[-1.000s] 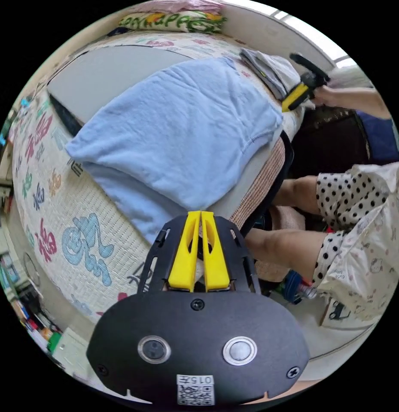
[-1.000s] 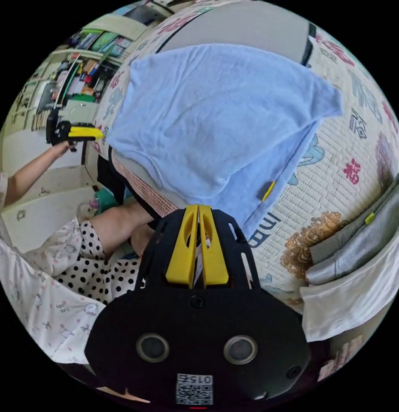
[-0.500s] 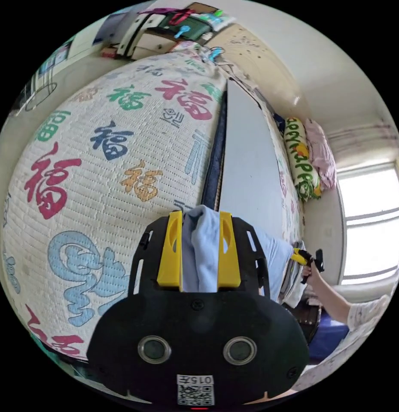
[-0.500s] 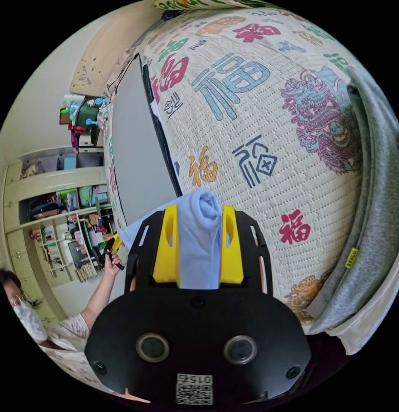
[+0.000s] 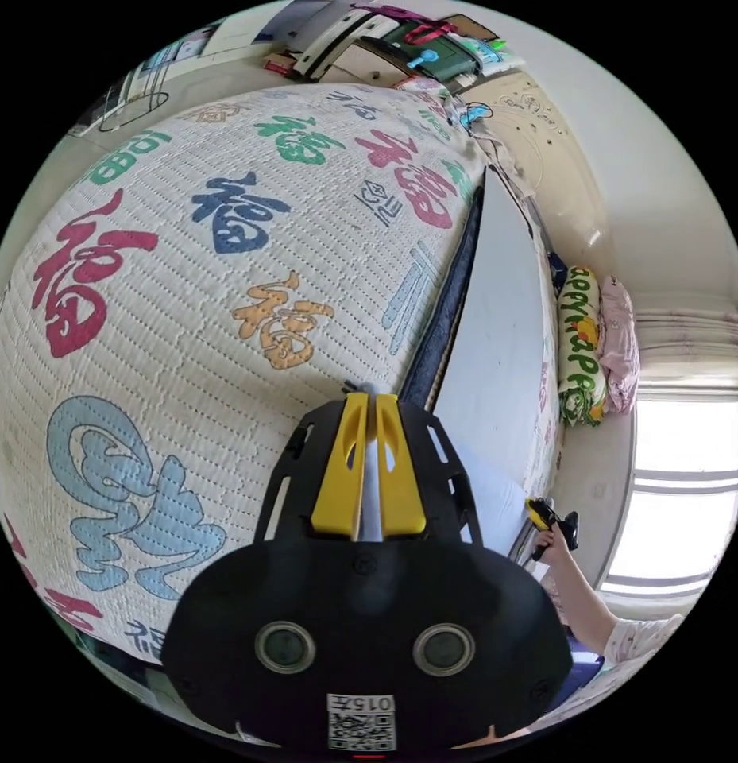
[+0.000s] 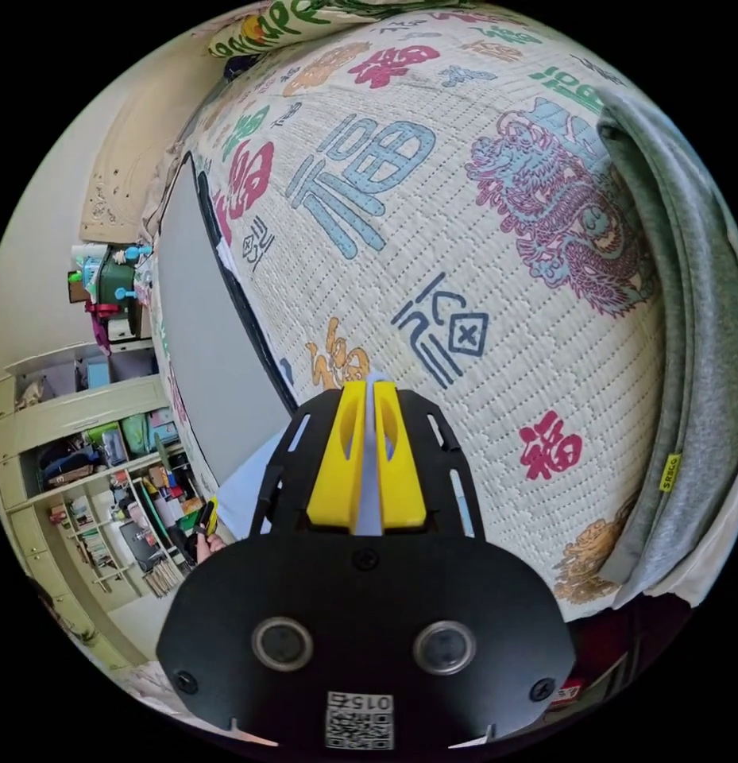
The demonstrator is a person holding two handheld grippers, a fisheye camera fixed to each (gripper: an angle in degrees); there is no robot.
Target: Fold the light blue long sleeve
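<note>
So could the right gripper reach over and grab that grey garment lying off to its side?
Probably not yet. The right gripper is already shut on the light blue long sleeve. The grey garment lies across open quilt, nothing between, but the jaws would need to let go first.

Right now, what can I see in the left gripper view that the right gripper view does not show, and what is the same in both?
Left gripper view: a bright window and a pink pillow by the wall.

Right gripper view: a folded grey garment at the mat's edge, and cluttered shelves.

Both: the printed mat, the grey board, and each view's own gripper, left gripper and right gripper, shut on the light blue long sleeve.
</note>
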